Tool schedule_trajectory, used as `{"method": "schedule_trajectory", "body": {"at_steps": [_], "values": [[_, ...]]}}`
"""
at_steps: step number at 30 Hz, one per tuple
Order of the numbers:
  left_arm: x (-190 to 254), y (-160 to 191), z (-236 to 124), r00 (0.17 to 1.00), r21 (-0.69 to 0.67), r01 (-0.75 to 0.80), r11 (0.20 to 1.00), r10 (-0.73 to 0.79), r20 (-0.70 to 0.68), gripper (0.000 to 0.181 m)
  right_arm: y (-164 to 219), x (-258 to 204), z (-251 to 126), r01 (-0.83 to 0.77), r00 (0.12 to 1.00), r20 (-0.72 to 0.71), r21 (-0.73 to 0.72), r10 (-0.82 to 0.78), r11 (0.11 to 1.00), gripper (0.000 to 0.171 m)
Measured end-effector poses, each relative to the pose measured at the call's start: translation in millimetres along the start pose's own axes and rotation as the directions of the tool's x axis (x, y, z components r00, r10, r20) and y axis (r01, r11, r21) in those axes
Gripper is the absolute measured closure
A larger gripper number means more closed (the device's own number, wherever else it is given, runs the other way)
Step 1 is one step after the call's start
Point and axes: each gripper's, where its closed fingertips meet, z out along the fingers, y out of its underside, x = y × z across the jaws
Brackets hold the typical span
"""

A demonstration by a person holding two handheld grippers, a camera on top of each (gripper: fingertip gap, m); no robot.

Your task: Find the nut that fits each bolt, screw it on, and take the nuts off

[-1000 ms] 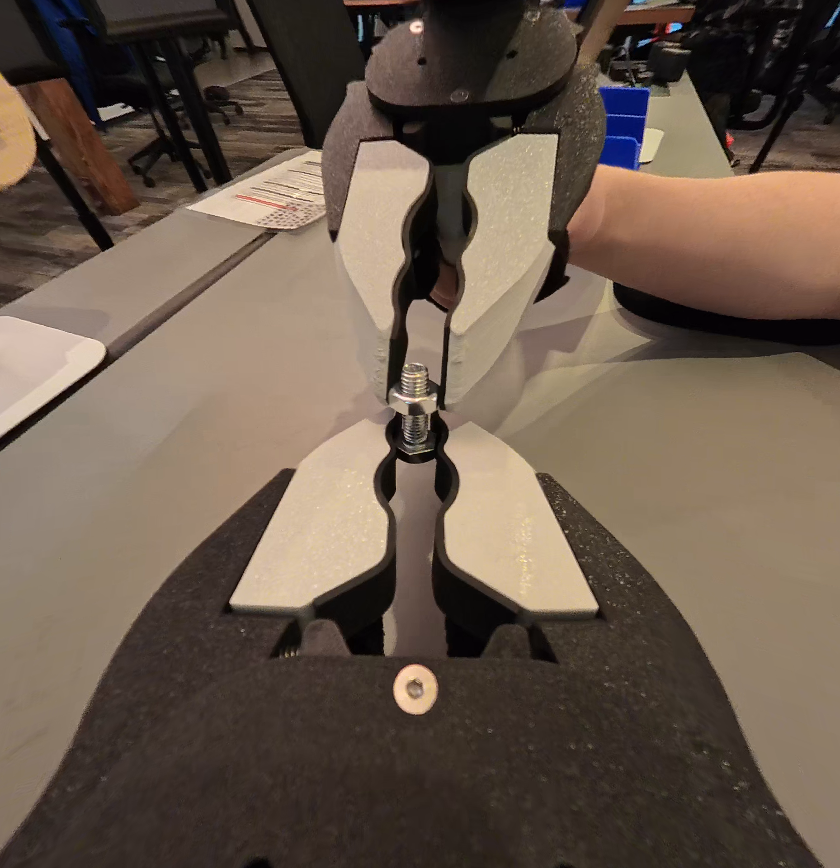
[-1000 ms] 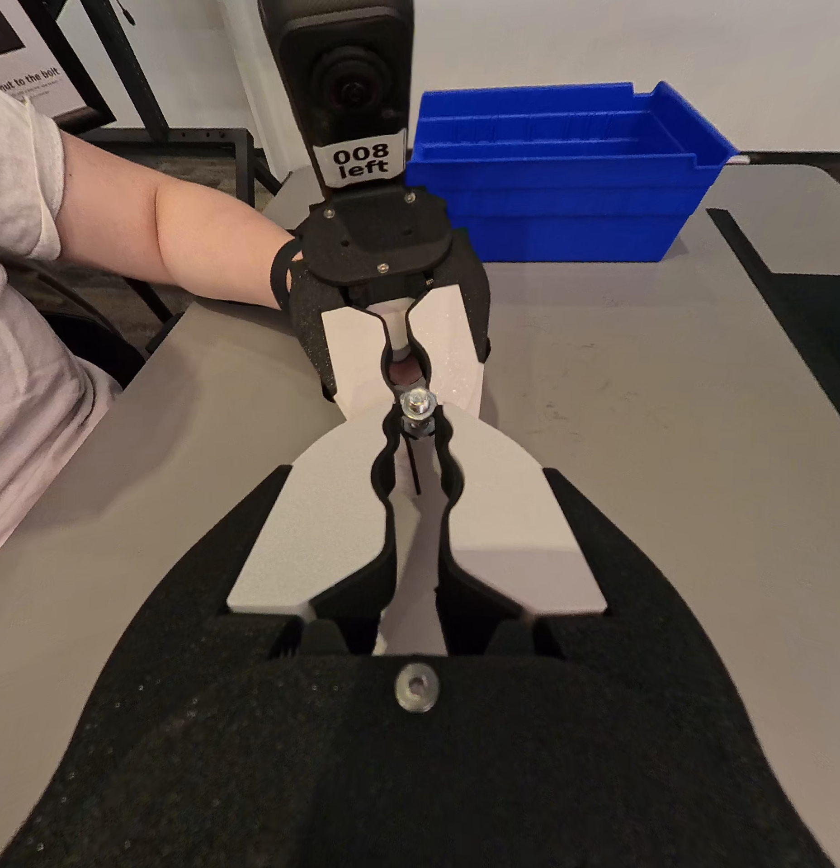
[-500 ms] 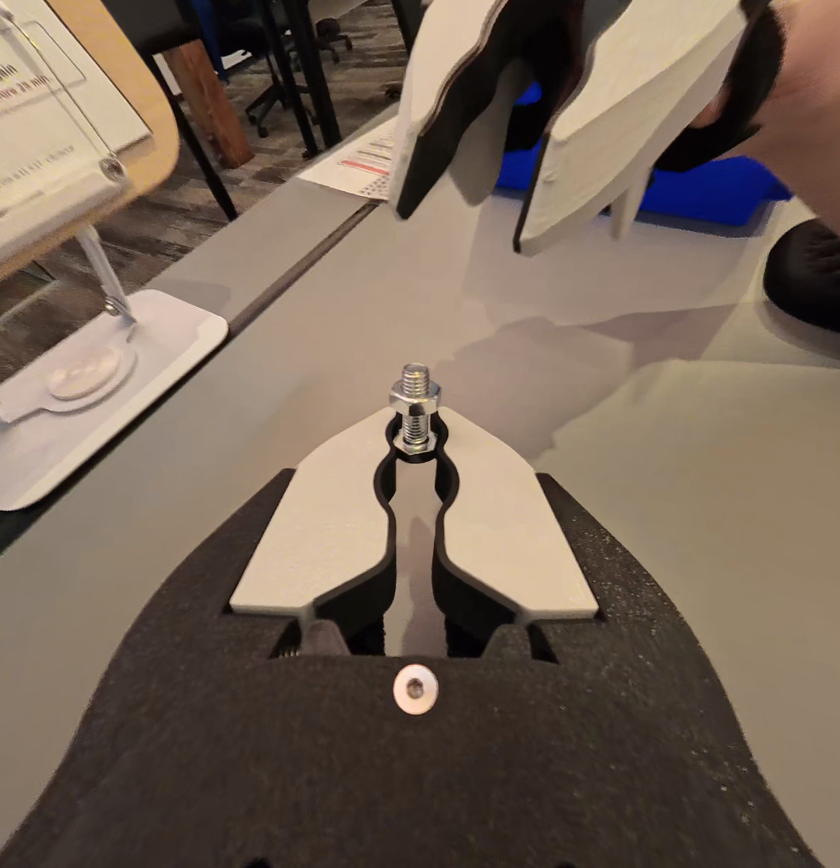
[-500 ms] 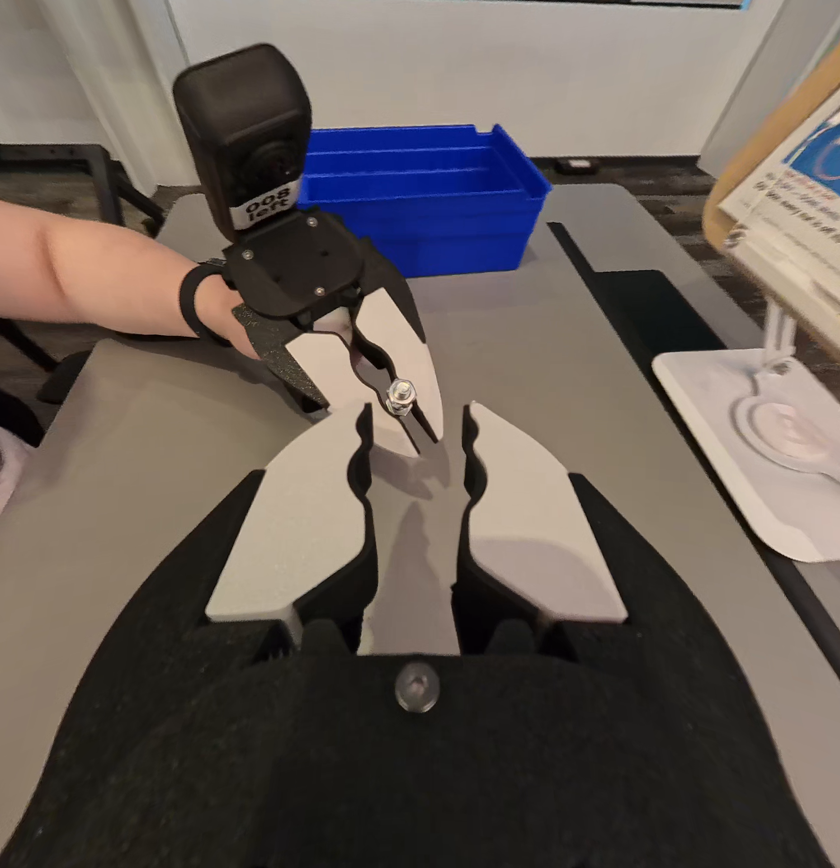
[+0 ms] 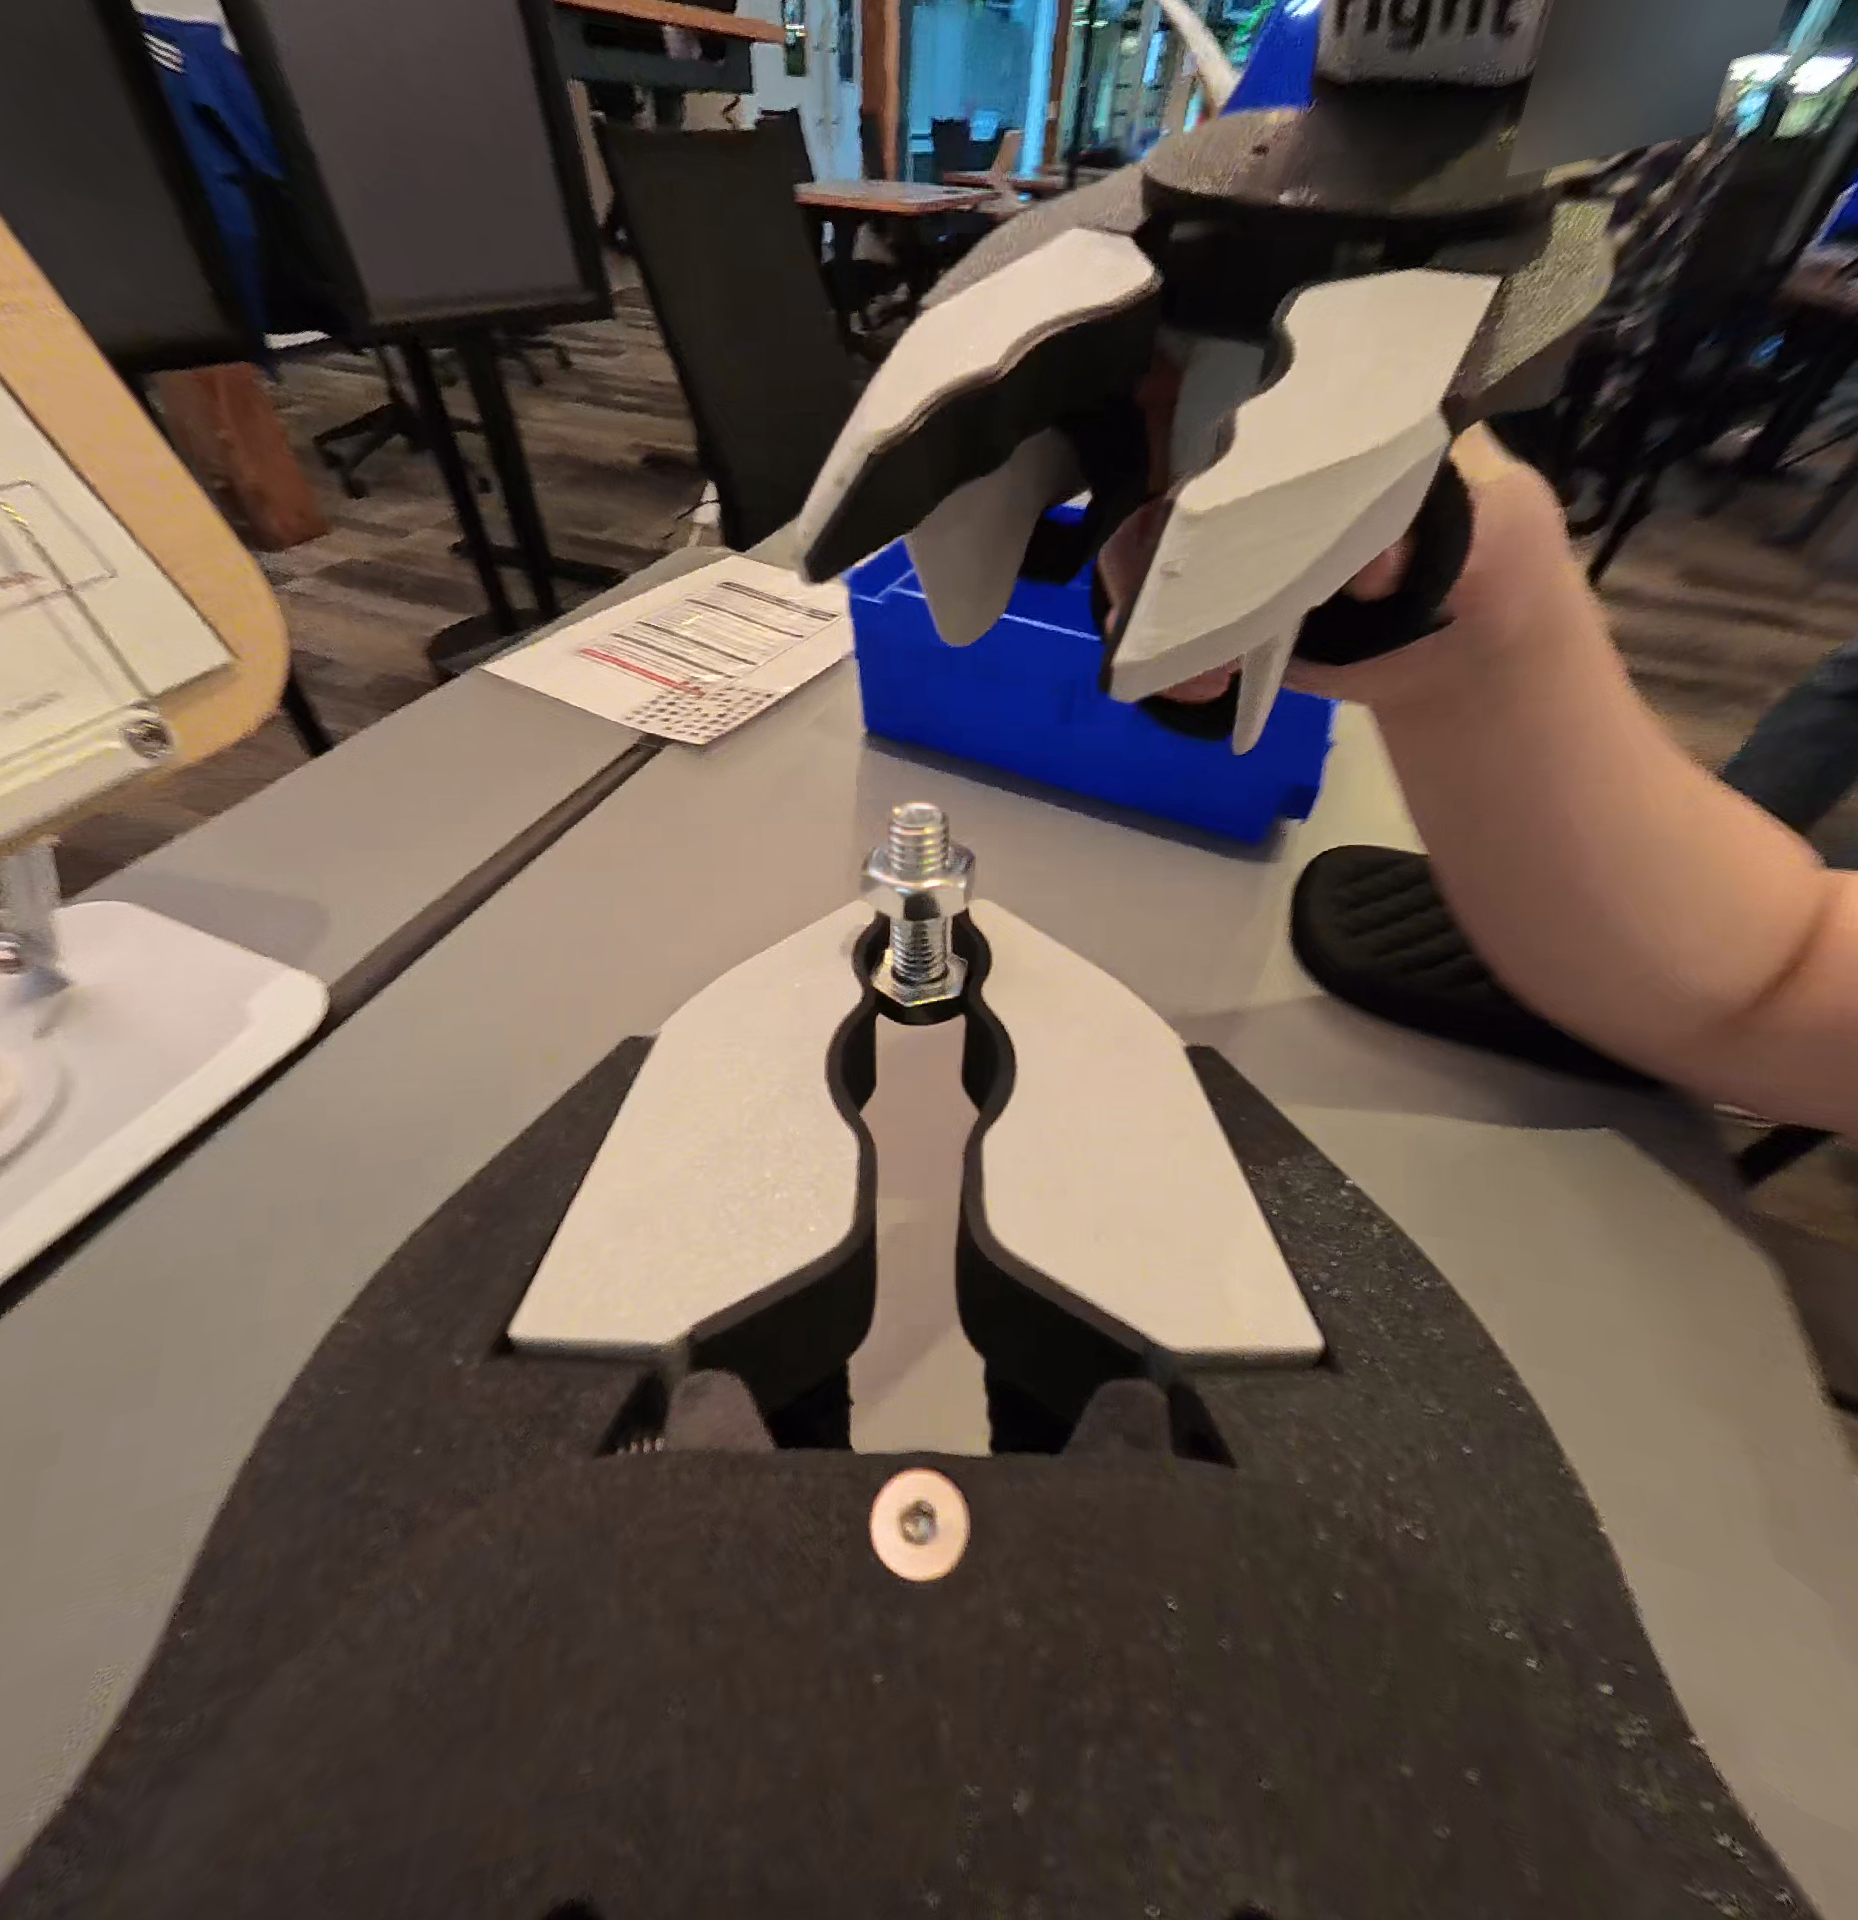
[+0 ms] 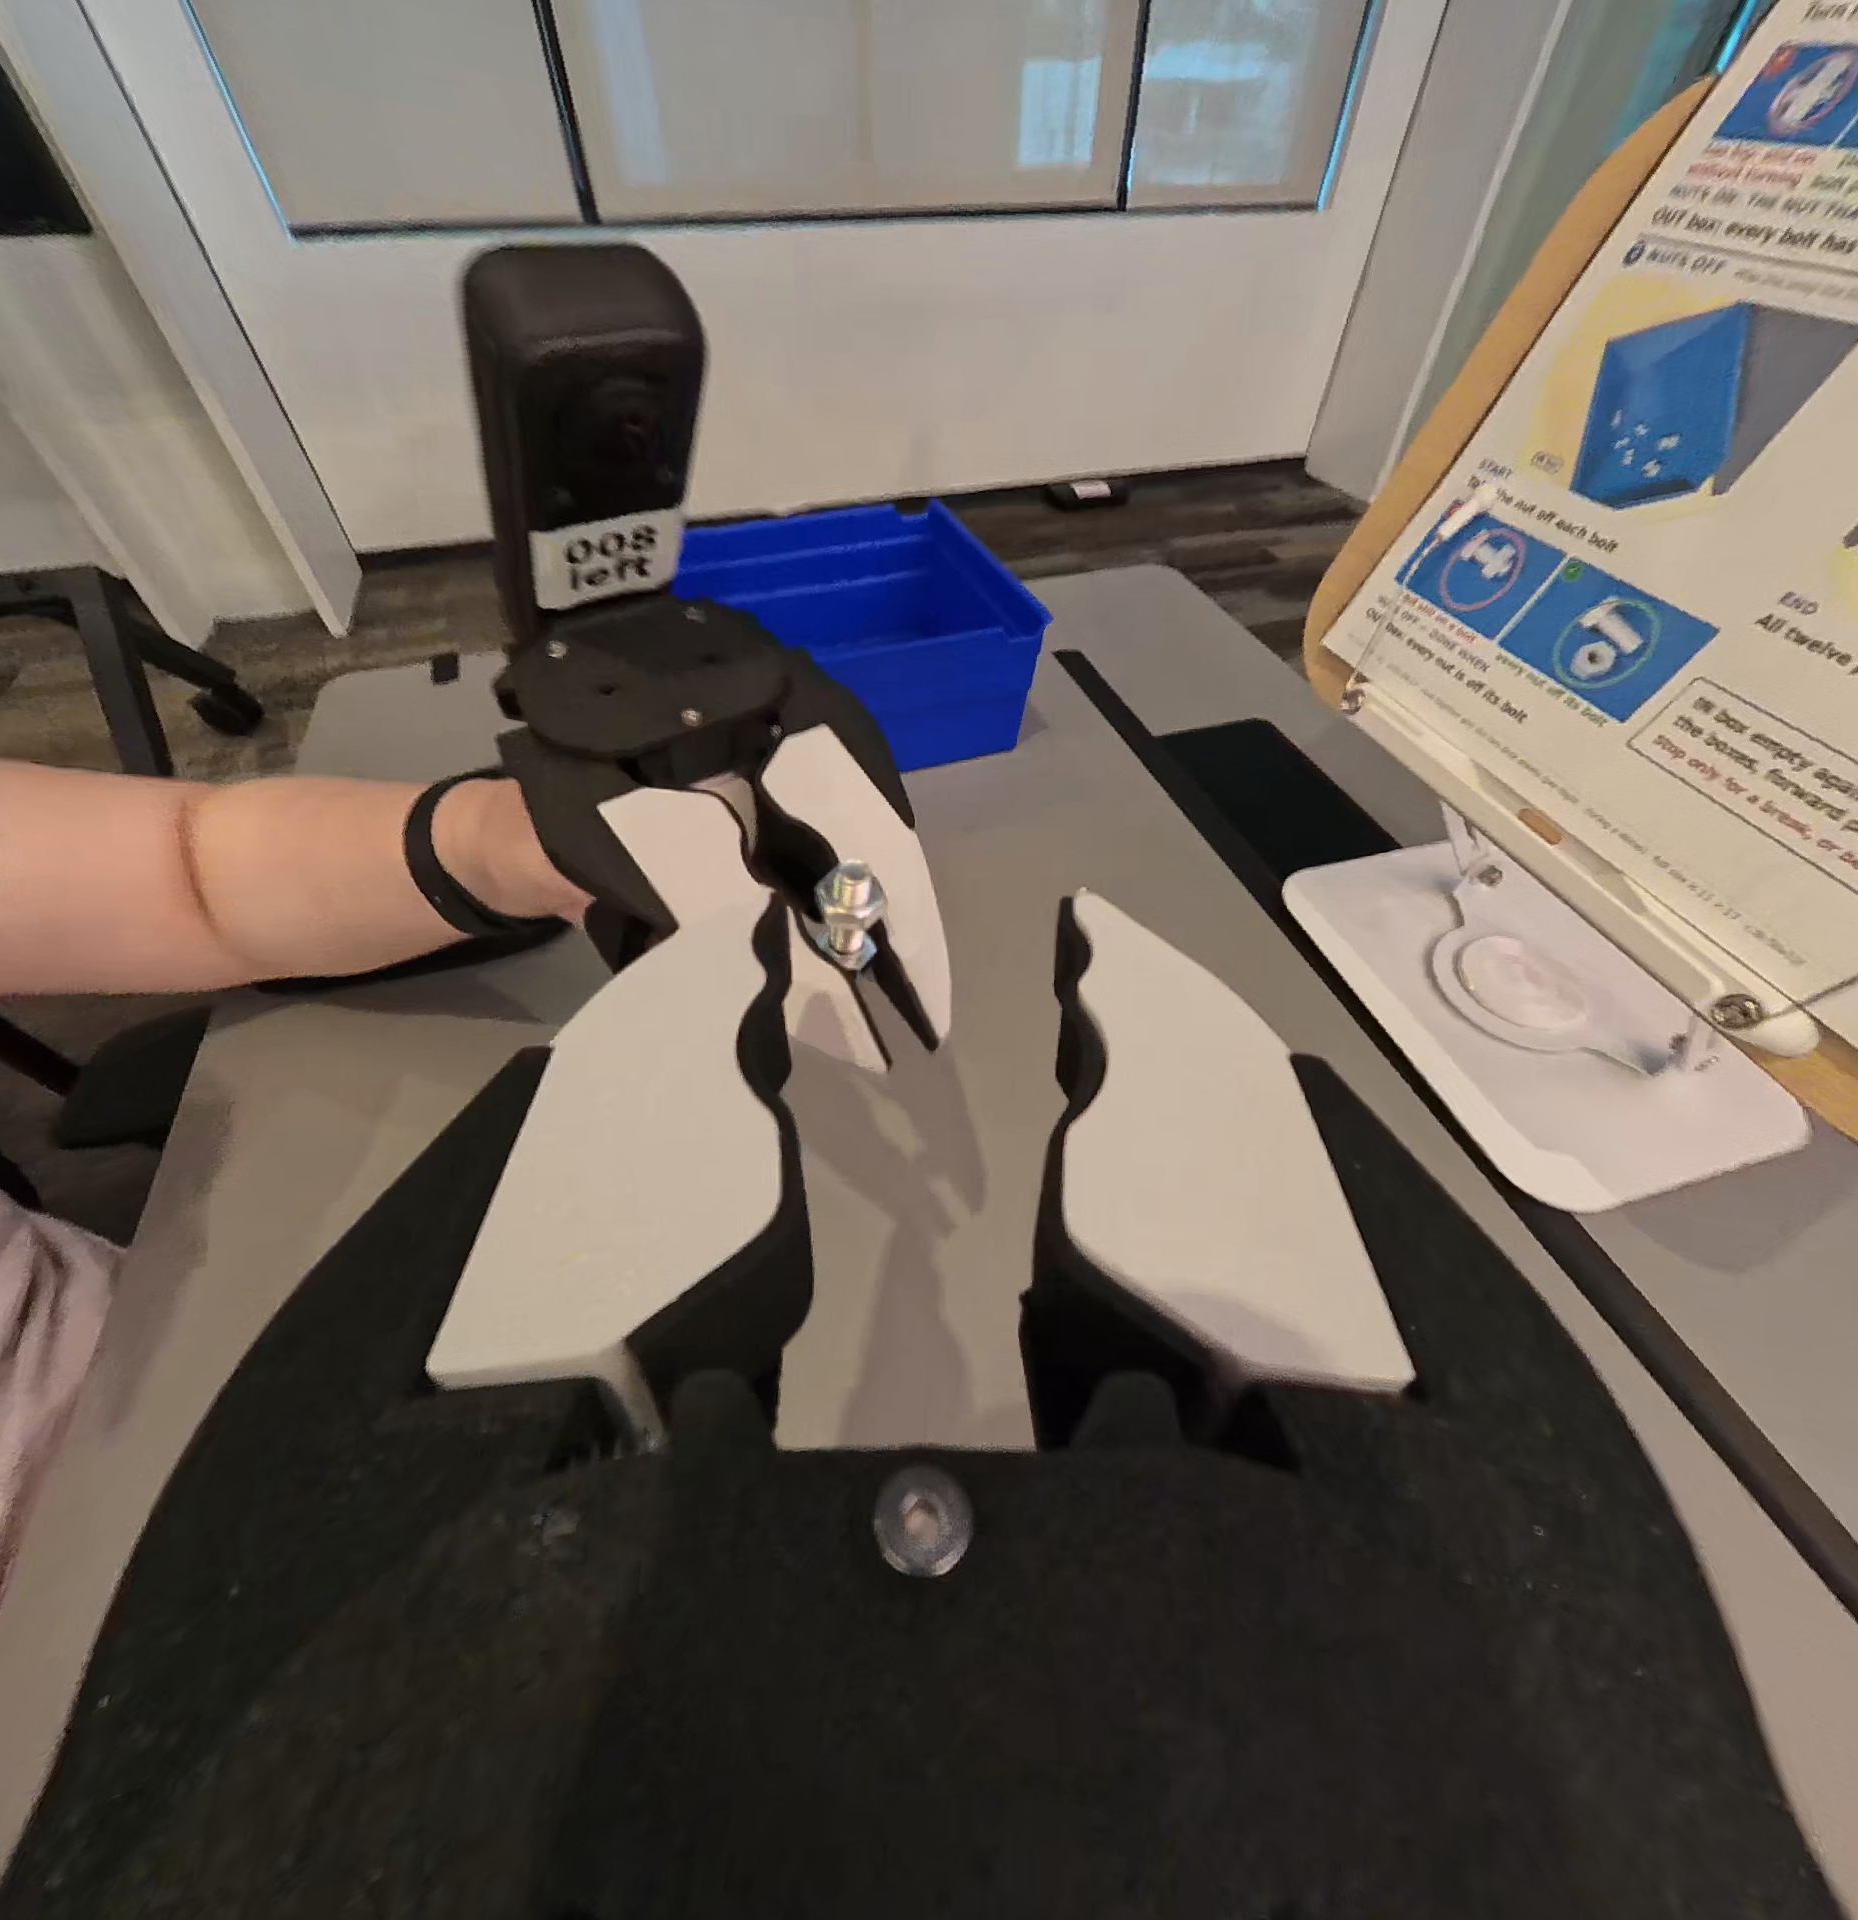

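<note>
A silver bolt (image 5: 914, 940) stands upright, its head clamped in my left gripper (image 5: 920, 935), which is shut on it. A hex nut (image 5: 917, 883) sits on the thread near the bolt's top end. My right gripper (image 5: 972, 618) hangs open and empty above and behind the bolt, apart from it. In the right wrist view my right gripper (image 6: 920, 914) has its jaws wide apart. The left gripper (image 6: 899, 1044) is just beyond them to the left, holding the bolt (image 6: 847, 940) with the nut (image 6: 850, 902) on it.
A blue bin (image 5: 1018, 707) stands at the far side of the grey table (image 5: 592, 883); it also shows in the right wrist view (image 6: 883, 623). An instruction board on a white stand (image 6: 1527, 1039) is at the table's side. A printed sheet (image 5: 696, 644) and a black pad (image 5: 1424, 956) lie nearby. My hands' fingertips stand some 5 cm from each other.
My right gripper let go of the nut, opened wide and drew back up and away from the bolt. My left gripper still holds the bolt and has turned somewhat.
</note>
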Motion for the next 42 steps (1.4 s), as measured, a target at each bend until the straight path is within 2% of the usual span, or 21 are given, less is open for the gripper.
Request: {"method": "schedule_trajectory", "body": {"at_steps": [3,6,13,20,25,29,33,37,42], "values": [[6,0,-3,0.995,0.031,0.077,0.997,-0.075,-0.062,0.171,-2,-10,5,-0.053,0.996,0.075,0.072,0.048,0.996,0.125],[11,5,-4,0.988,0.026,0.117,0.993,-0.113,-0.105,0.171,12,-13,16,-0.085,0.99,0.115,0.038,0.08,0.996,0.125],[17,5,-2,0.989,0.015,0.099,0.995,-0.097,-0.111,0.171,20,-16,30,-0.07,0.992,0.105,0.008,0.068,0.998,0.128],[24,-3,-10,0.99,0.041,0.084,0.996,-0.079,-0.119,0.171,23,-11,16,-0.012,0.994,0.105,0.001,0.012,1.0,0.131],[28,-2,-9,0.989,0.037,0.081,0.996,-0.076,-0.129,0.171,5,-28,16,-0.068,0.98,0.19,0.095,0.049,0.993,0.13],[34,-4,-7,0.988,0.042,0.073,0.996,-0.067,-0.136,0.171,15,-27,20,-0.045,0.983,0.179,0.031,0.038,0.999,0.127],[34,-8,-11,0.988,0.054,0.073,0.996,-0.065,-0.137,0.171,11,-17,8,-0.076,0.983,0.17,0.063,0.064,0.995,0.132],[36,-8,-11,0.988,0.054,0.072,0.996,-0.064,-0.14,0.171,0,-33,8,-0.103,0.965,0.251,0.11,0.072,0.989,0.131],[42,-9,-10,0.988,0.052,0.063,0.997,-0.054,-0.148,0.171,10,-33,16,-0.053,0.976,0.215,0.052,0.04,0.997,0.125]]}}
